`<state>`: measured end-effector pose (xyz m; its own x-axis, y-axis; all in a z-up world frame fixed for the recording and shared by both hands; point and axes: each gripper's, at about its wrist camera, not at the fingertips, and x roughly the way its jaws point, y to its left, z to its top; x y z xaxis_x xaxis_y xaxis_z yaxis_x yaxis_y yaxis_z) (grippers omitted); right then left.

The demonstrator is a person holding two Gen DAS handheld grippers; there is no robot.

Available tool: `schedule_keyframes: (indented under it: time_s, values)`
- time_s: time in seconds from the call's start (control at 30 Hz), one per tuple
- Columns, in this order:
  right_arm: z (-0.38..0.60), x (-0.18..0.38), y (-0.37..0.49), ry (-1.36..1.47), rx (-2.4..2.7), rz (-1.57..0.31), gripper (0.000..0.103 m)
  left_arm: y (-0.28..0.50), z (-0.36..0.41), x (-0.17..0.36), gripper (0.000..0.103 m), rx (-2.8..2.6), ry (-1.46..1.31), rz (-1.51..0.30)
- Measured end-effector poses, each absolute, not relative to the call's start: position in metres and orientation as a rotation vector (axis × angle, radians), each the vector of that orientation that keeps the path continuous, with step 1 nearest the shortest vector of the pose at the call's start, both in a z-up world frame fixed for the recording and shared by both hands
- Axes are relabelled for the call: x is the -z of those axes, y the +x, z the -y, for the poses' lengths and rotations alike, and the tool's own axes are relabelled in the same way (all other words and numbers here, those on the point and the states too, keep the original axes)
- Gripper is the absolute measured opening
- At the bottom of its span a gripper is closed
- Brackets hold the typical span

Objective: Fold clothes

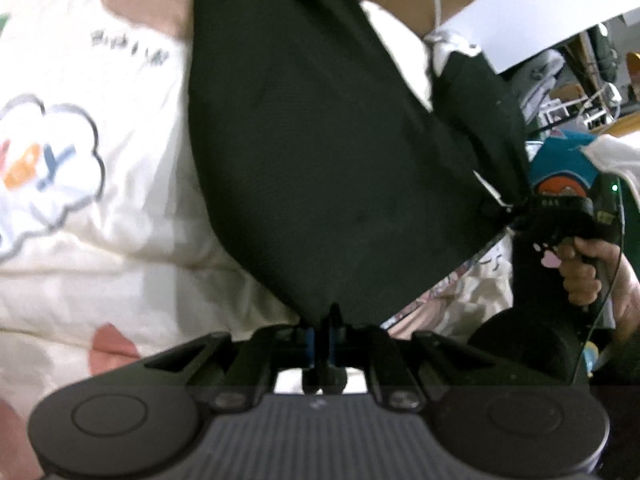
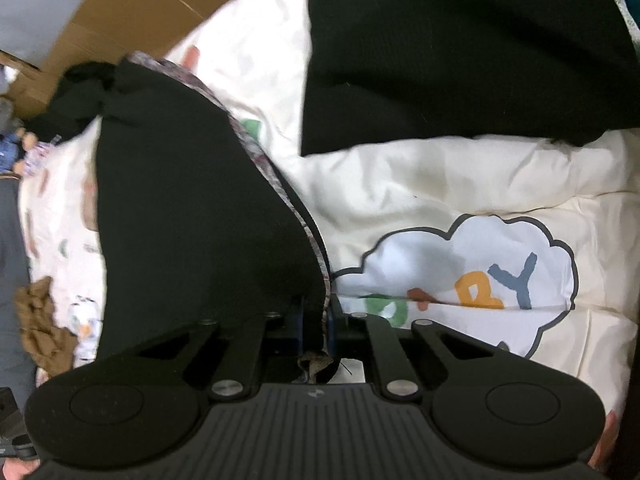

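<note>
Left wrist view: left claw [image 1: 325, 322] pinched tight on edge of black knit garment [image 1: 320, 152]; cloth hangs raised over cream cartoon-print bed quilt [image 1: 100, 200]. Right claw [image 1: 516, 212] grips far corner.

Right wrist view: right claw [image 2: 318, 332] closed on patterned-lined hem of the garment [image 2: 192, 208]. Second black cloth [image 2: 460, 52] lies on quilt beyond.

Handling: soft, light, limp; sags between grips. Best held at corners or hem.

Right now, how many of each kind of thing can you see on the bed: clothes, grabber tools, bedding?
Black garments: 2, one held, one lying flat.
Grabber tools: 2, the left gripper and the right gripper, both pinching the held garment.
Printed cream quilt: 1.
Brown crumpled cloth: 1.
Total: 6.
</note>
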<state>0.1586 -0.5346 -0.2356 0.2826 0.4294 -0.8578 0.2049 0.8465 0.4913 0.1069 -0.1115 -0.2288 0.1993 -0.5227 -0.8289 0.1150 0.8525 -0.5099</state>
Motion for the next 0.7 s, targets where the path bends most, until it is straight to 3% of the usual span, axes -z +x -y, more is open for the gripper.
schedule_keyframes:
  time_s: [0.7]
  values:
    - [0.504, 0.147, 0.102, 0.814, -0.479, -1.049, 0.01, 0.069, 0.044, 0.084, 0.005, 0.416, -0.294, -1.119]
